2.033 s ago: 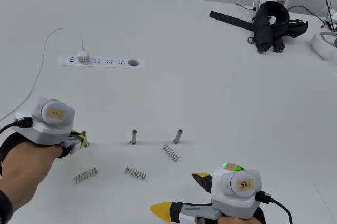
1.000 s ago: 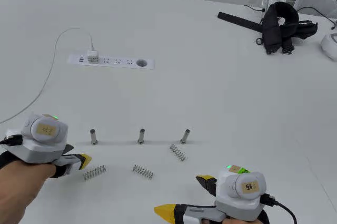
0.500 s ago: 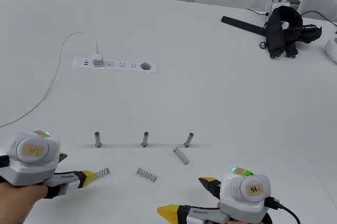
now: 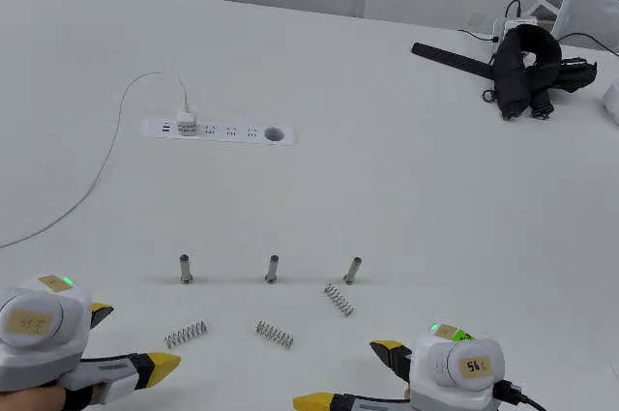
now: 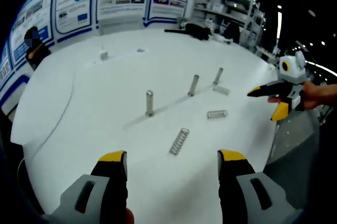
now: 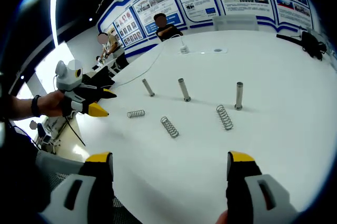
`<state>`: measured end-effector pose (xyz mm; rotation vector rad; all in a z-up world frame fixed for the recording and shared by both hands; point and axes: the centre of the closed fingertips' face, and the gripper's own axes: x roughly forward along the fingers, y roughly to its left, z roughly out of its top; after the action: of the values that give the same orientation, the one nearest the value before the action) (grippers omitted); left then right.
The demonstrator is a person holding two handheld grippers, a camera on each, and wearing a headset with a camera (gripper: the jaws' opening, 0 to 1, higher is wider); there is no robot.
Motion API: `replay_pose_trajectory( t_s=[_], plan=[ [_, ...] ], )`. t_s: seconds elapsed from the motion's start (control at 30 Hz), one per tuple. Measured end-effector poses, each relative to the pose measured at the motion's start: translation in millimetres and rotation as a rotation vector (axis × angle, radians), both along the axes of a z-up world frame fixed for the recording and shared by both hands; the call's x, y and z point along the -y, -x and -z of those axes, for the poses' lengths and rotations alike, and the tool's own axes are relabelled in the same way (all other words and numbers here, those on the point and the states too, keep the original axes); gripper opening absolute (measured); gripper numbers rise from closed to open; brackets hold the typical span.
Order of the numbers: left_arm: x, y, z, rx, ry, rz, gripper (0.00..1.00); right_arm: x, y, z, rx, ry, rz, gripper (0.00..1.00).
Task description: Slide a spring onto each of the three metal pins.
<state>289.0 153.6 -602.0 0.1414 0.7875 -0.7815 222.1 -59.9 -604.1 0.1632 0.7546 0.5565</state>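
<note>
left gripper (image 4: 131, 338) is back from the pins (image 4: 272, 269) now, 8 o'clock of a spring (image 4: 186, 335), spread wide like right gripper (image 4: 348, 375).

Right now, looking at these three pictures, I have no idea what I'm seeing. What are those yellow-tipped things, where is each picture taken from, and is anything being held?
There is no robot here. A person holds a two-jaw tool in each hand: the left gripper and the right gripper. The wide picture comes from a camera on the person's head, looking down at the white table. The two round pictures come from cameras riding on the grippers, each looking out between its own yellow-tipped jaws. On the table three metal pins stand in a row, and three springs lie loose in front of them. Farther back lie a power strip and some black gear. Both grippers are open and hold nothing.
</note>
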Motion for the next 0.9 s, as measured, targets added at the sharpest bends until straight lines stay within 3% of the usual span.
replay_pose_trajectory(
  t_s=[0.53,0.9],
  plan=[
    [-4.1,27.2,7.4,-0.023,0.013,0.005,0.76,-1.6,3.0,2.9,-0.006,0.003,-0.005,0.92],
    [2.4,25.4,8.4,-0.023,0.010,0.030,0.78,-0.2,4.3,1.2,-0.006,0.005,0.000,0.92]
  ],
)
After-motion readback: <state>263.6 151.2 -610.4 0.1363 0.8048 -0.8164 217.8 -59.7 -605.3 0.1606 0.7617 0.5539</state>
